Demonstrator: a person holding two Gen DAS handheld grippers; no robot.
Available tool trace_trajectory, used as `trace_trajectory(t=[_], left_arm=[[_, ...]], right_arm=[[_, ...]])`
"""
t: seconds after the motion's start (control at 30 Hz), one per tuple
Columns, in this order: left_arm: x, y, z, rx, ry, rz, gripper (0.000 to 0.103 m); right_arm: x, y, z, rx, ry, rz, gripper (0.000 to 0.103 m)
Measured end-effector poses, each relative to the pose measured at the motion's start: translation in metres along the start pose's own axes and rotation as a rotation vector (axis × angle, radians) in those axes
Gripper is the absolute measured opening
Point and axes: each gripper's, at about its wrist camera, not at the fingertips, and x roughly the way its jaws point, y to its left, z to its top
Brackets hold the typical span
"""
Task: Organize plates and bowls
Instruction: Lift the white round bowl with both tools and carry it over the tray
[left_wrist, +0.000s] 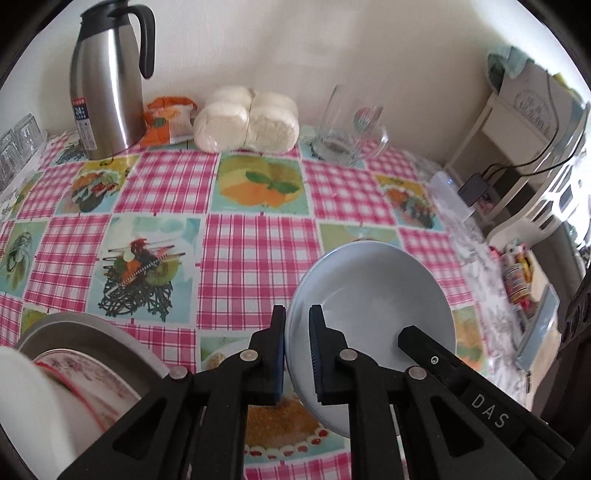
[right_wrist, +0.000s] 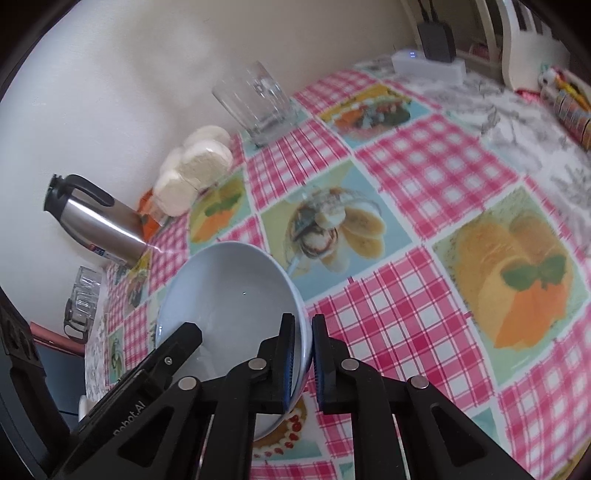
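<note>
A pale blue bowl is held tilted above the checked tablecloth. My left gripper is shut on the bowl's left rim. The other gripper's finger shows on the bowl's right side. In the right wrist view the same bowl sits left of centre, and my right gripper is shut on its right rim. A stack of dishes sits at the lower left of the left wrist view: a grey bowl holding a flower-patterned plate, with a white dish in front.
Along the wall stand a steel thermos jug, an orange packet, wrapped white buns and a glass mug. Small glasses sit at the far left. A white shelf with cables stands at the right.
</note>
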Motion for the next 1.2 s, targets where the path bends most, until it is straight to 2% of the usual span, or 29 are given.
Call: trace_trajectory(t=[0.17, 0.53, 0.77, 1.2], left_arm=[[-0.033, 0.003, 0.004, -0.020, -0.071, -0.041, 0.012], [-0.105, 0.029, -0.001, -0.060, -0.188, -0.059, 0.012], [-0.134, 0.057, -0.013, -0.122, -0.221, -0.089, 0.012], [-0.170, 0.110, -0.043, -0.234, -0.246, -0.079, 0.012]], right_arm=[[-0.030, 0.016, 0.001, -0.018, -0.049, 0.020, 0.010], [-0.081, 0.062, -0.014, -0.071, -0.116, 0.091, 0.011], [-0.096, 0.092, -0.031, -0.109, -0.123, 0.135, 0.011], [-0.103, 0.137, -0.074, -0.191, -0.092, 0.164, 0.011]])
